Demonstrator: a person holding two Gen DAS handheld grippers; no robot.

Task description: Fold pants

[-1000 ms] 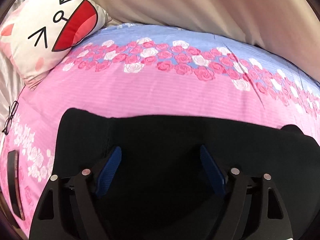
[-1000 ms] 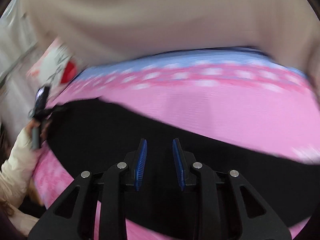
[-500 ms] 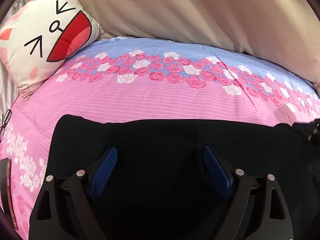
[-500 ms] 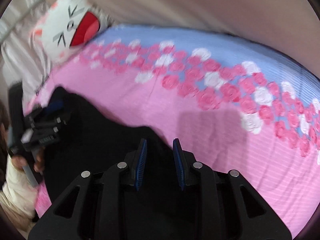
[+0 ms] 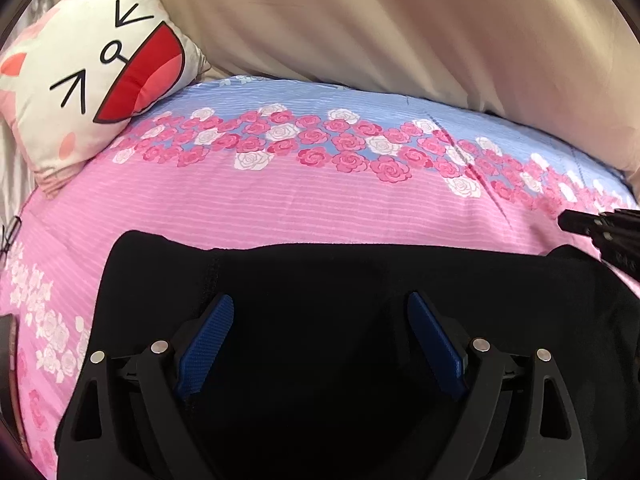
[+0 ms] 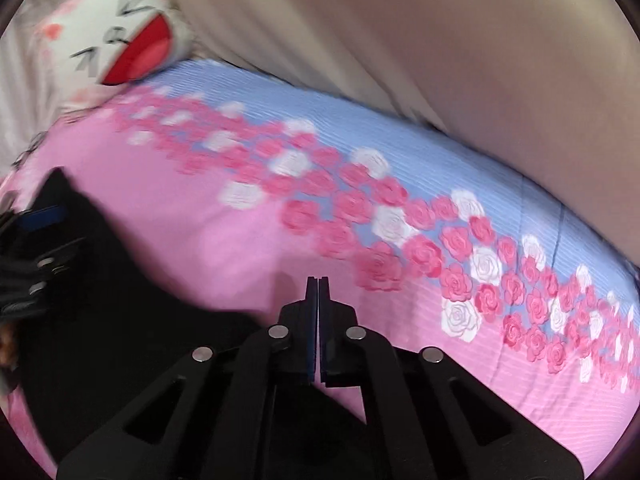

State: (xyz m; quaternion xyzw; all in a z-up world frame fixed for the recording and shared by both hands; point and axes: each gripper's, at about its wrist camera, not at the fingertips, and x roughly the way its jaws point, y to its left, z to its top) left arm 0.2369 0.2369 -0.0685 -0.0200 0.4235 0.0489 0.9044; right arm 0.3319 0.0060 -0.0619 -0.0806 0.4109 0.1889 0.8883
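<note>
The black pants (image 5: pixel 320 276) lie flat across the pink rose-print bedspread (image 5: pixel 320 208). My left gripper (image 5: pixel 320 340) is open just above the pants near their left end, with nothing between its blue pads. My right gripper (image 6: pixel 318 292) is shut, jaws together, at the pants' (image 6: pixel 120 320) far edge; whether cloth is pinched between the pads is hidden. It shows at the right edge of the left wrist view (image 5: pixel 600 228). The left gripper shows at the left edge of the right wrist view (image 6: pixel 36 248).
A white cartoon-face pillow (image 5: pixel 92 88) lies at the back left. A beige curtain (image 5: pixel 400 24) hangs behind the bed. Eyeglasses (image 5: pixel 10 232) lie at the bedspread's left edge. A dark object (image 5: pixel 6 340) sits at the lower left edge.
My right gripper has closed from slightly open and swung right toward the pants' edge. The left gripper stays open over the pants, barely moved.
</note>
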